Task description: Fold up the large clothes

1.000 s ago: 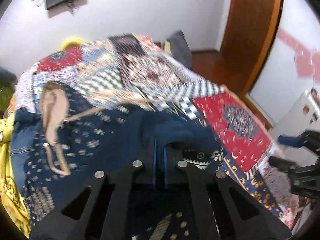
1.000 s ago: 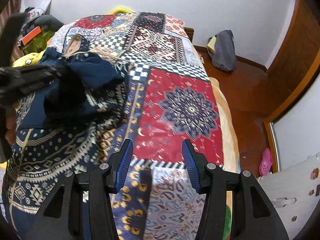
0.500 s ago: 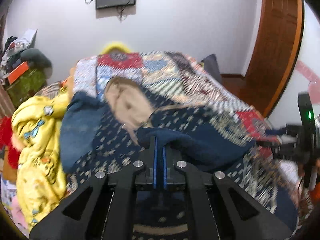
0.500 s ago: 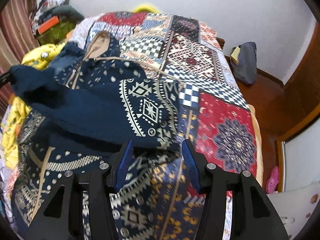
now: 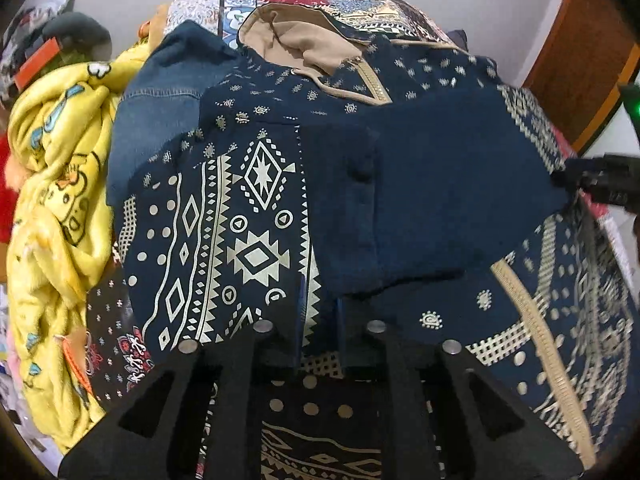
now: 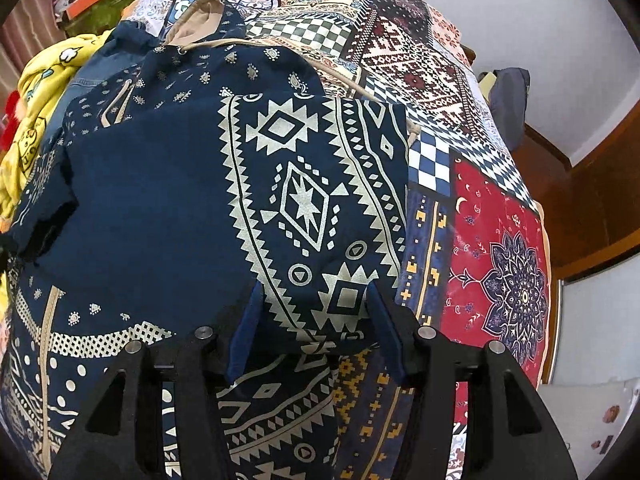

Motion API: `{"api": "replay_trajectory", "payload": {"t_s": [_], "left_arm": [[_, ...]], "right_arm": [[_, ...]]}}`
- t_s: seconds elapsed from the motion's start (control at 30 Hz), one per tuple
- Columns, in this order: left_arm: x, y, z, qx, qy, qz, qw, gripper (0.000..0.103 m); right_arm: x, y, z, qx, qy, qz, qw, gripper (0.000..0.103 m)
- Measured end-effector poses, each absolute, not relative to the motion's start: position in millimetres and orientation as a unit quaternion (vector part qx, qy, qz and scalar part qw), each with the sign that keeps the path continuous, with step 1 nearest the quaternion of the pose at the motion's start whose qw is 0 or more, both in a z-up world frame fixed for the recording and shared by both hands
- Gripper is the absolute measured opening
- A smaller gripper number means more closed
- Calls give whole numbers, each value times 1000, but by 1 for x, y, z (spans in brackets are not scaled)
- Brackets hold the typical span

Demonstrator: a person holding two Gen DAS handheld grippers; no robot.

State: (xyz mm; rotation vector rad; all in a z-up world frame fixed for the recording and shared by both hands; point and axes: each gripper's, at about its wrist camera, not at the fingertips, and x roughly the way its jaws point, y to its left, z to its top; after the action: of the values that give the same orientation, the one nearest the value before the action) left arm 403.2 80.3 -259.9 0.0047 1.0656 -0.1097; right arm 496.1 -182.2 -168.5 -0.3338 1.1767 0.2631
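A navy hoodie (image 6: 168,200) with cream geometric print and a tan-lined hood (image 5: 296,36) lies spread on the patchwork bedspread (image 6: 480,220). One sleeve (image 5: 440,184) is folded across its chest. My left gripper (image 5: 319,312) points down at the sleeve's near edge. Its jaws are opening, a narrow gap with cloth lying between the blue pads. My right gripper (image 6: 314,328) hovers over the printed end of the sleeve (image 6: 304,200). Its jaws are opening too and stand wide, with the cloth between the fingers and not pinched. The right gripper (image 5: 600,184) also shows at the left view's right edge.
A yellow cartoon blanket (image 5: 52,200) is heaped at the bed's left side, with a denim garment (image 5: 160,92) beside the hoodie. A dark backpack (image 6: 508,100) sits on the wooden floor to the right, near a brown door (image 6: 592,184). Clutter lies beyond the bed's left corner.
The left gripper carried the sleeve leftward and down across the hoodie, then its jaws parted slightly. The right gripper moved left from over the bedspread onto the hoodie.
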Motion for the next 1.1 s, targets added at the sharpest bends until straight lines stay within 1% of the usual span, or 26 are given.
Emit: {"api": "replay_trajectory", "payload": {"t_s": [0.17,0.2,0.23,0.27,0.3,0.33,0.47,0.57,0.63,0.67,0.7,0.73,0.83,0.9,1.1], "left_arm": [[396,60,-238,32,499,-68,863,15],[394,57,-231,28,494,-78,865,19],[393,54,-224,24,488,-88,868,34],[392,52,-219,21,482,-94,871,41],[391,47,-213,18,473,-103,875,53],[389,41,-207,18,460,-114,880,55],[404,19,-201,27,456,-133,880,55],[425,14,-218,14,473,-120,873,55],[442,18,-235,-25,499,-110,859,54],[448,20,-241,-40,506,-108,855,54],[452,22,-245,-48,507,-103,854,48],[453,23,-246,-49,503,-96,857,35],[453,29,-242,-54,491,-106,863,11],[448,38,-236,-61,481,-108,868,8],[423,87,-202,-79,434,-97,892,6]], "right_arm": [[496,-182,-168,-151,555,121,809,51],[498,-181,-169,-152,555,122,809,51],[498,-181,-169,-152,554,122,809,51],[498,-181,-169,-152,553,123,810,51],[497,-182,-169,-151,553,123,810,51],[496,-182,-169,-151,553,124,810,51],[491,-182,-164,-146,551,126,812,51],[486,-184,-156,-143,547,128,815,51],[483,-185,-150,-143,541,128,818,51],[482,-185,-146,-143,538,127,821,51],[480,-186,-142,-142,535,125,823,51],[480,-187,-139,-140,534,124,825,51],[478,-188,-132,-138,532,115,828,51],[480,-187,-128,-140,532,107,828,51],[485,-178,-121,-126,534,88,831,51]]}}
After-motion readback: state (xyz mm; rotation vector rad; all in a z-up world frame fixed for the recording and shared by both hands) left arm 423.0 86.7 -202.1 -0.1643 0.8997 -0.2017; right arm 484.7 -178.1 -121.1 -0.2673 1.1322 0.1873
